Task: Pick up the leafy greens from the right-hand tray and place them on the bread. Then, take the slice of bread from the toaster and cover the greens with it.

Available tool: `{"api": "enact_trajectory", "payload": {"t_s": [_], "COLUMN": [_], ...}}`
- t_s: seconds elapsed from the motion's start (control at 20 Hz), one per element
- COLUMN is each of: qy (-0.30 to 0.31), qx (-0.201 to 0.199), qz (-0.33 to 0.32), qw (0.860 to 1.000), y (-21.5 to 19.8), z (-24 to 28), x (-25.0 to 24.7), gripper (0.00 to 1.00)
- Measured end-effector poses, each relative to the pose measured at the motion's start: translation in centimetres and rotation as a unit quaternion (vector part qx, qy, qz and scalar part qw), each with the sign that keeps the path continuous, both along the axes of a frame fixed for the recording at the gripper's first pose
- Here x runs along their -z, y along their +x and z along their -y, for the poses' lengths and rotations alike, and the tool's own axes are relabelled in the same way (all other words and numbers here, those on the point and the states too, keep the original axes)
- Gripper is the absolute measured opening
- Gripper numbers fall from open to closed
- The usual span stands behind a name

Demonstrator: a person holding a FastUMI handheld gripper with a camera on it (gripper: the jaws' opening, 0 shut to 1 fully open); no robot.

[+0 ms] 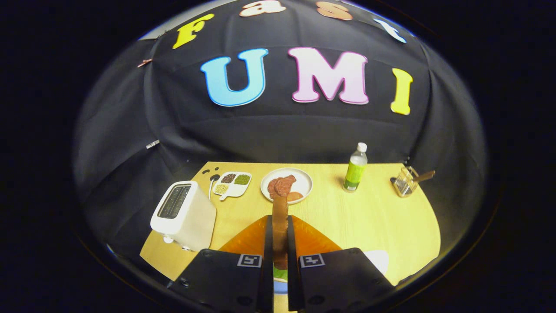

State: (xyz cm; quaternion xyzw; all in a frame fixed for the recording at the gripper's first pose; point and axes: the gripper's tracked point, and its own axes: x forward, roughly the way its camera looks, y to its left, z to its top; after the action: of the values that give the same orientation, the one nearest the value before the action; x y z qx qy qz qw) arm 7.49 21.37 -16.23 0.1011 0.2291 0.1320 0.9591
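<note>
Clamped on a slice of bread (280, 208): gripper (280, 224) with both fingers pressed against its flat faces, slice held upright and edge-on, long axis running straight ahead along the fingers, crust end poking out past the tips. Directly underneath, in the narrow gap between the finger bases, a patch of leafy greens (280, 274) with something pale blue just below it; lower bread not made out. So: target straight down from the held slice, not off to either side, and to judge by that, next a tipping of the slice from upright to flat before lowering. Spreading out under both fingers, an orange mat (247, 239); just beside the right finger, a white rim (378, 259), probably the tray. Farther, left of the fingers, a white toaster (182, 215) on the wooden table (369, 217), slots seemingly empty. Beyond the tips, a white plate (305, 179) with reddish slices. Left of that, a divided dish (232, 182) of beans. Well to the right, a green bottle (355, 169) and a glass cup (405, 181).
</note>
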Motion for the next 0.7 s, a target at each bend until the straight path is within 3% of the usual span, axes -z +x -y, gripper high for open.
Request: {"api": "enact_trajectory", "payload": {"t_s": [0.5, 0.7], "qy": [0.074, 0.040], "qx": [0.000, 0.017], "qz": [-0.065, -0.079], "qw": [0.995, 0.996], "y": [-1.0, -1.0], "z": [-4.7, -2.8], "x": [9.5, 13.0], "gripper": [0.17, 0.17]}}
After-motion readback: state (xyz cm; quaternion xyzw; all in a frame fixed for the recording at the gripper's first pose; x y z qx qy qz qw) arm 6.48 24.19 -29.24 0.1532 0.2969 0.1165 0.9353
